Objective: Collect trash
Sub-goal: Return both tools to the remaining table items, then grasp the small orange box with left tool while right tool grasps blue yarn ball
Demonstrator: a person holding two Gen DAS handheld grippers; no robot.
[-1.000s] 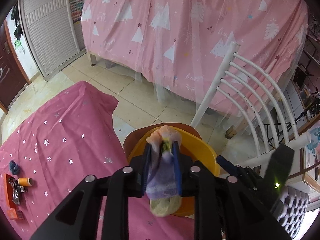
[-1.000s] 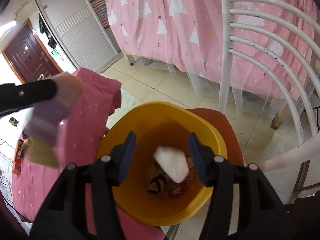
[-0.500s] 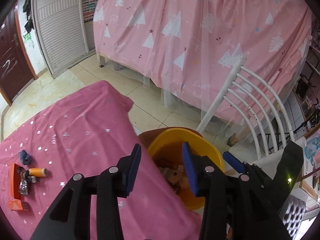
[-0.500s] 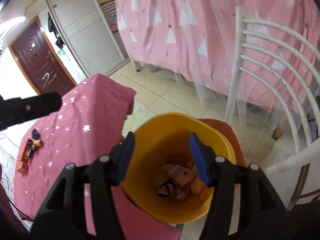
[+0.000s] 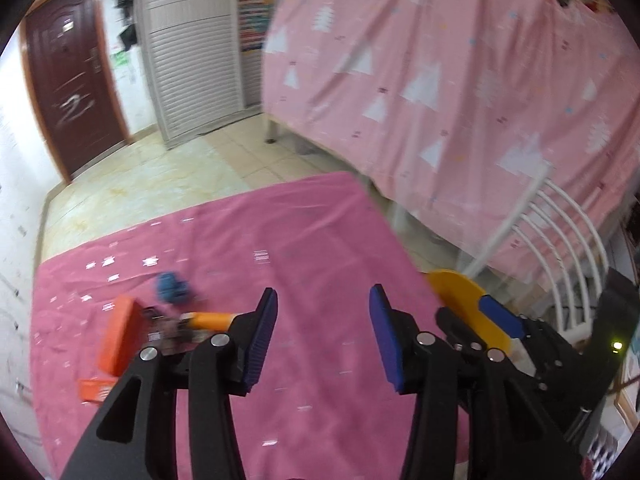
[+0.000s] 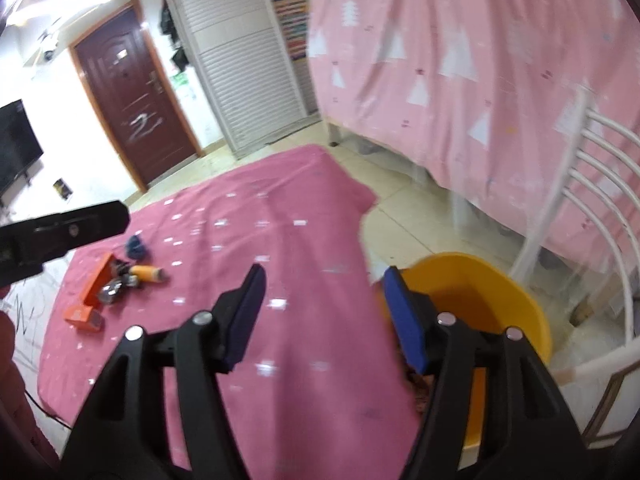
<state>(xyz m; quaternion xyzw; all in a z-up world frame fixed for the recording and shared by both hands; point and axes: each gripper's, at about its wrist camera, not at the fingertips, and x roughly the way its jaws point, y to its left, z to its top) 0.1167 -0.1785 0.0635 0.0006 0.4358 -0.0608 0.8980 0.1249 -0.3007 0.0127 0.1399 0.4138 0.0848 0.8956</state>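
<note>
Writing: none legible; blur hides any print on the flat orange cardboard box (image 5: 120,334).
Trash: small orange cylinder (image 5: 210,320), crumpled blue scrap (image 5: 171,287), on the star-dotted pink cloth worktop (image 5: 312,240).
Bin: round yellow plastic bucket (image 6: 500,280).
Left tool (image 5: 322,332): released, jaws just widened, empty.
Right tool (image 6: 324,312): released, jaws just widened, empty.

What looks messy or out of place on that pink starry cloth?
A small litter cluster: a tipped orange cardboard box, an orange cylinder, a crumpled blue wad and a blurred shiny bit. Otherwise nothing stands out.
</note>
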